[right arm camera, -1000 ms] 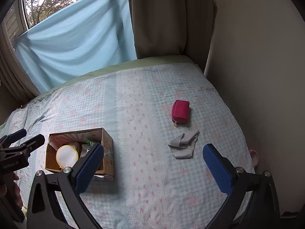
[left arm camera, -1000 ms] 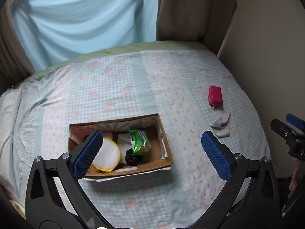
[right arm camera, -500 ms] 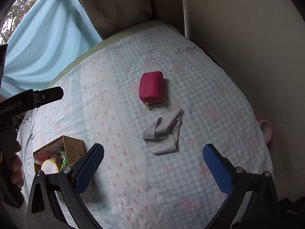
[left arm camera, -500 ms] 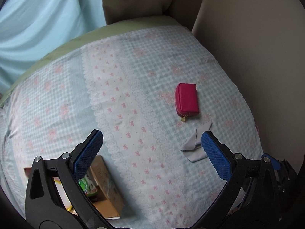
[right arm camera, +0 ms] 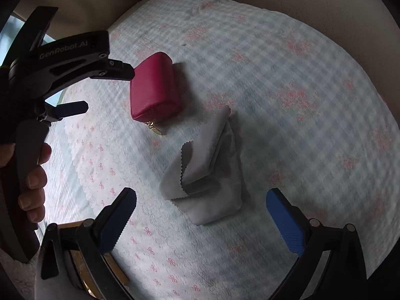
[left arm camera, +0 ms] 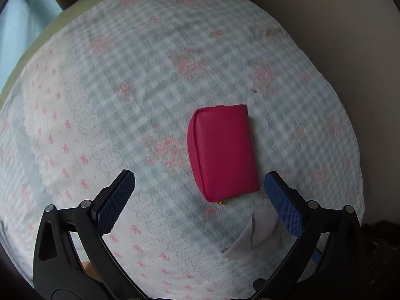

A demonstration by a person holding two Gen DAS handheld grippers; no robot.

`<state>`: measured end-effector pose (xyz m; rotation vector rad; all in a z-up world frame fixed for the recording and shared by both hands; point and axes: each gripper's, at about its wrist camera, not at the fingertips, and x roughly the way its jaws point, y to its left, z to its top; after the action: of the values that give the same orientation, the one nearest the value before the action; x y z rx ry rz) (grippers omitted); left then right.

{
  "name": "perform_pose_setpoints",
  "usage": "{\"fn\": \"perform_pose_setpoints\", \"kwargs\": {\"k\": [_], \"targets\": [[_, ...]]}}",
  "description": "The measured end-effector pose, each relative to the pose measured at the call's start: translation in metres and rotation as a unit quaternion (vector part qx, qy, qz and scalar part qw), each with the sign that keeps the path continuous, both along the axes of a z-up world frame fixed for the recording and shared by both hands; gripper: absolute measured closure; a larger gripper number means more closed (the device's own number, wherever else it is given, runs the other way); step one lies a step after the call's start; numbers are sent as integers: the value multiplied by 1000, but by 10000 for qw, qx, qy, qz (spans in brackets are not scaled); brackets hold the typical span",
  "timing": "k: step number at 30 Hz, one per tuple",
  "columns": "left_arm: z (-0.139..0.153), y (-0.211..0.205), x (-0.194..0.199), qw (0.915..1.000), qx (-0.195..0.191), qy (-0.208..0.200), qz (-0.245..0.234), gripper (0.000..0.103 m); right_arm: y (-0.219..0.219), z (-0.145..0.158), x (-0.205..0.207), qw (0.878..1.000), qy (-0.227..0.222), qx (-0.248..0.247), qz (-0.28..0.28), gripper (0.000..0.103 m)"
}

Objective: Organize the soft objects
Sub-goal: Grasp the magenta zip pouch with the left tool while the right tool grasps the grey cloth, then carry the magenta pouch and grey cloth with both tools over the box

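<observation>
A pink zip pouch (left arm camera: pixel 222 152) lies on the checked bedspread (left arm camera: pixel 125 62), just ahead of my open left gripper (left arm camera: pixel 199 176), whose right fingertip (left arm camera: pixel 271 178) is beside the pouch's near corner. A crumpled grey cloth (left arm camera: pixel 252 237) lies near that finger. In the right wrist view the grey cloth (right arm camera: pixel 207 175) sits between the tips of my open right gripper (right arm camera: pixel 201 195), and neither pad touches it. Beyond it lie the pouch (right arm camera: pixel 155 90) and the left gripper (right arm camera: pixel 107 90), one finger close to the pouch's far left corner.
A sliver of the cardboard box (right arm camera: pixel 115 262) shows behind my right gripper's left finger. A hand (right arm camera: pixel 32 180) holds the left gripper's handle. A beige wall (left arm camera: pixel 325 12) borders the bed on the right and curtain (right arm camera: pixel 75 5) hangs at the back.
Both grippers have swung right and moved down close to the pouch and cloth. The open box has slid almost out of both views. Both stay open.
</observation>
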<state>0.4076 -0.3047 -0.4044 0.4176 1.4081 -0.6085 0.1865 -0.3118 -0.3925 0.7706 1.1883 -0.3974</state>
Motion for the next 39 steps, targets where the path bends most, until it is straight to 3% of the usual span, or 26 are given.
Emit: {"fn": "perform_pose_setpoints", "kwargs": {"k": [5, 13, 14, 18, 23, 33, 39], "targets": [[-40, -30, 6, 9994, 208, 69, -268, 0, 3, -25, 18, 9994, 100, -178, -270, 0], [-78, -47, 7, 9978, 381, 172, -508, 2, 19, -55, 42, 9962, 361, -789, -49, 22], [-78, -47, 6, 9978, 365, 138, -533, 4, 20, -57, 42, 9952, 423, -878, -28, 30], [-73, -52, 2, 9977, 231, 7, -637, 32, 25, -56, 40, 9881, 588, -1409, 204, 66], [-66, -45, 11, 9990, 34, 8, -449, 42, 27, -52, 36, 9852, 569, -1564, 421, 87], [-42, -20, 14, 9997, -46, -49, -241, 55, -8, -38, 24, 9896, 394, -1332, 385, 92], [-4, -14, -5, 9994, -107, -203, -247, 57, -26, -12, 21, 9895, 254, -1393, 302, 92]]}}
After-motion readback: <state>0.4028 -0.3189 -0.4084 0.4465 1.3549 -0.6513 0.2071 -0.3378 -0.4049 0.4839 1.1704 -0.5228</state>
